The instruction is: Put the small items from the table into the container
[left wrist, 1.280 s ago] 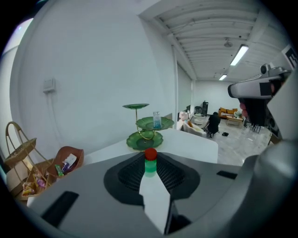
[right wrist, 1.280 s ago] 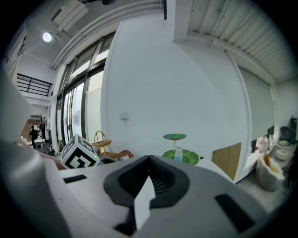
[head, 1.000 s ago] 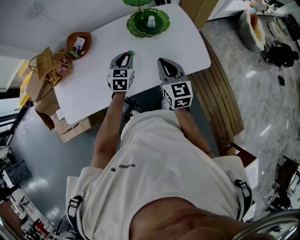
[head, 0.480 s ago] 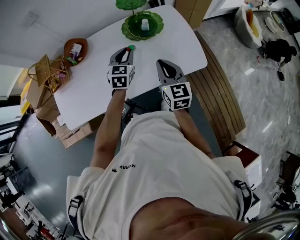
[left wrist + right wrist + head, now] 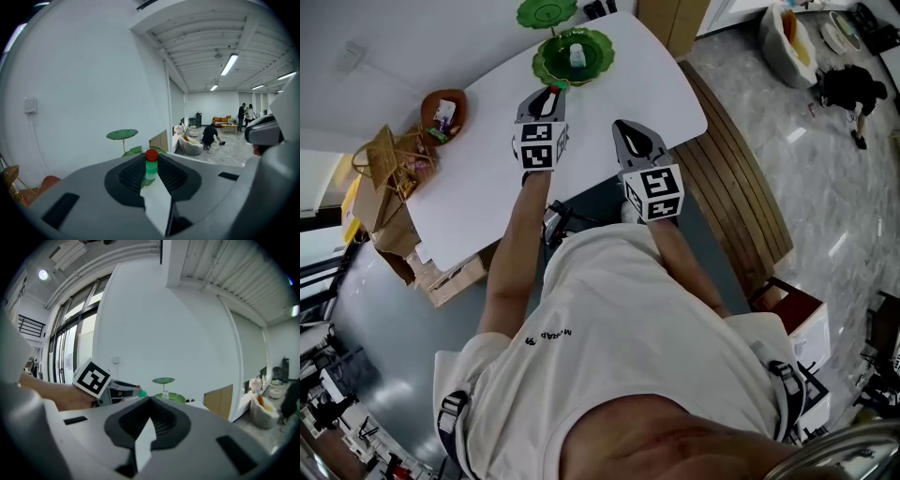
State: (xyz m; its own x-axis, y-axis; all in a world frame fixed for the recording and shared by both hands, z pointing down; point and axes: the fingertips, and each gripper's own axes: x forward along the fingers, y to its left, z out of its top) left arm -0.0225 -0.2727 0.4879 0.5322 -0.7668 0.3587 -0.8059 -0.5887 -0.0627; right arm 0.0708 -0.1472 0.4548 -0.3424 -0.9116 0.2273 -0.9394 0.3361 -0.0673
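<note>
White desk set against a plain white wall; switch plate on the wall. Slatted wooden bench alongside the desk. Floor grey, glossy, marbled. Ribbed white ceiling, strip lights lit. Tall dark-framed windows, daylight. Orange sofa at far end.

Green bottle, red cap; white surface; green plate; brown bowl, contents probably multicoloured.
</note>
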